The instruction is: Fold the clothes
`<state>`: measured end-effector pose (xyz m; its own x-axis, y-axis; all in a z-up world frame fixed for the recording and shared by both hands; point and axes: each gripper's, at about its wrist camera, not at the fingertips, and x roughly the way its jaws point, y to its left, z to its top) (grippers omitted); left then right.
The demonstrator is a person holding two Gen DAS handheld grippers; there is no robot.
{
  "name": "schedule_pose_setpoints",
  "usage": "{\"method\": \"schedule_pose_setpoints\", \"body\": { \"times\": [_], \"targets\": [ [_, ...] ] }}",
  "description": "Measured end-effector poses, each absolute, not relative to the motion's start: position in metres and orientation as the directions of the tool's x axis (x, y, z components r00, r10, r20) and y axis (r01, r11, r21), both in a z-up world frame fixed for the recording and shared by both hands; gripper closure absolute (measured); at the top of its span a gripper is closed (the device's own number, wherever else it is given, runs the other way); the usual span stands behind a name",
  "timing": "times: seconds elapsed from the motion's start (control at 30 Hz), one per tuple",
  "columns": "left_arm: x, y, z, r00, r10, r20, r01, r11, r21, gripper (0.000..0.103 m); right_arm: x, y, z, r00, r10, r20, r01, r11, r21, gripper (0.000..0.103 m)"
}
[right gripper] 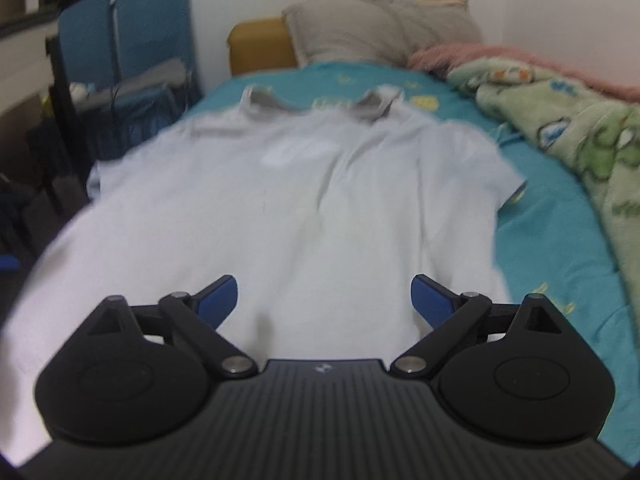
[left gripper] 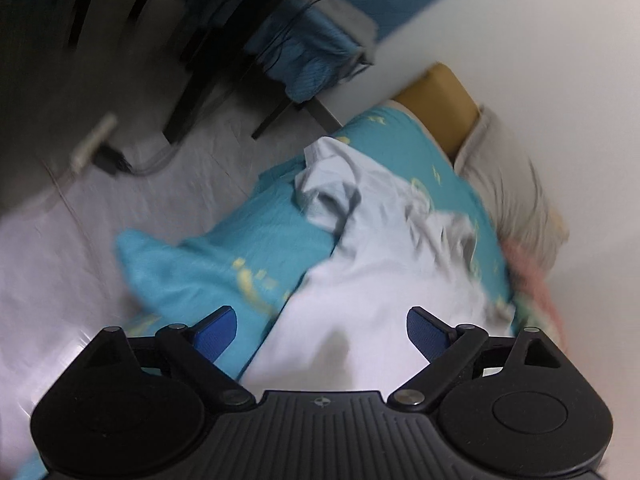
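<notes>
A pale blue polo shirt lies spread on a bed with a teal sheet, collar towards the pillow. My right gripper is open and empty, just over the shirt's bottom hem. In the left wrist view the same shirt looks more crumpled, with a sleeve bunched up. My left gripper is open and empty over the hem, near the bed's left edge. Both views are motion-blurred.
A grey pillow and a yellow headboard lie at the far end. A green patterned blanket and a pink one lie along the right. A blue chair with clothes stands left of the bed. The floor shows left.
</notes>
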<state>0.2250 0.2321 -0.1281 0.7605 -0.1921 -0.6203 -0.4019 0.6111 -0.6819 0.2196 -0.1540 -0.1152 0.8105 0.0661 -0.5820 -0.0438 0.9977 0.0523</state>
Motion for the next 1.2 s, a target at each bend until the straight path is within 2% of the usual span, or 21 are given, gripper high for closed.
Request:
{"method": "schedule_pose_setpoints", "body": {
  "times": [0.1, 0.3, 0.4, 0.53, 0.63, 0.67, 0.7, 0.73, 0.8, 0.97, 1.0, 1.07, 1.13, 1.17, 1.2],
  "targets": [
    [0.261, 0.242, -0.147, 0.782, -0.216, -0.584, -0.411, 0.525, -0.745, 0.013, 0.208, -0.163, -0.062, 0.848, 0.099, -0.52, -0.033, 0.99, 0.135, 0.008],
    [0.323, 0.247, -0.163, 0.8, -0.176, -0.574, -0.41, 0.538, -0.736, 0.014, 0.196, -0.196, -0.031, 0.88, 0.223, -0.419, -0.04, 0.915, 0.402, 0.007],
    [0.353, 0.248, -0.168, 0.805, -0.148, -0.575, -0.41, 0.561, -0.719, 0.018, 0.208, -0.199, -0.051, 0.853, 0.243, -0.463, -0.003, 0.888, 0.46, 0.008],
    [0.392, 0.251, -0.176, 0.811, -0.112, -0.574, -0.41, 0.591, -0.695, 0.028, 0.23, -0.184, -0.068, 0.804, 0.287, -0.521, -0.035, 0.897, 0.441, 0.008],
    [0.421, 0.251, -0.178, 0.801, -0.086, -0.592, -0.416, 0.63, -0.655, 0.049, 0.238, -0.177, -0.075, 0.785, 0.288, -0.548, -0.042, 0.908, 0.418, 0.008],
    [0.43, 0.251, -0.176, 0.787, -0.077, -0.612, -0.423, 0.655, -0.626, 0.065, 0.239, -0.176, -0.077, 0.779, 0.292, -0.555, -0.043, 0.908, 0.417, 0.008],
    [0.439, 0.251, -0.174, 0.772, -0.067, -0.631, -0.428, 0.679, -0.596, 0.087, 0.24, -0.175, -0.079, 0.772, 0.296, -0.562, -0.044, 0.908, 0.417, 0.007],
    [0.443, 0.25, -0.168, 0.768, -0.05, -0.639, -0.423, 0.709, -0.564, 0.099, 0.242, -0.175, -0.08, 0.766, 0.299, -0.569, -0.045, 0.908, 0.417, 0.008],
    [0.452, 0.248, -0.155, 0.76, -0.015, -0.649, -0.409, 0.766, -0.496, 0.1, 0.242, -0.175, -0.081, 0.762, 0.293, -0.577, -0.041, 0.911, 0.41, 0.008],
    [0.448, 0.246, -0.122, 0.764, 0.259, -0.591, -0.493, 0.826, -0.275, 0.101, 0.24, -0.184, -0.073, 0.788, 0.244, -0.565, -0.01, 0.923, 0.384, 0.007],
    [0.451, 0.243, -0.124, 0.734, 0.31, -0.605, -0.519, 0.83, -0.204, 0.101, 0.239, -0.186, -0.071, 0.794, 0.234, -0.561, -0.006, 0.926, 0.377, 0.008],
    [0.453, 0.239, -0.131, 0.71, 0.311, -0.632, -0.515, 0.841, -0.166, 0.099, 0.237, -0.187, -0.069, 0.798, 0.223, -0.559, -0.008, 0.933, 0.36, 0.007],
    [0.447, 0.234, -0.135, 0.709, 0.293, -0.642, -0.505, 0.846, -0.172, 0.092, 0.236, -0.187, -0.067, 0.799, 0.218, -0.561, -0.016, 0.94, 0.342, 0.008],
    [0.443, 0.231, -0.135, 0.702, 0.289, -0.651, -0.504, 0.847, -0.168, 0.08, 0.236, -0.187, -0.067, 0.798, 0.218, -0.562, -0.022, 0.942, 0.334, 0.008],
    [0.44, 0.228, -0.133, 0.692, 0.282, -0.665, -0.501, 0.851, -0.16, 0.062, 0.235, -0.187, -0.066, 0.798, 0.218, -0.563, -0.028, 0.945, 0.326, 0.008]
  ]
}}
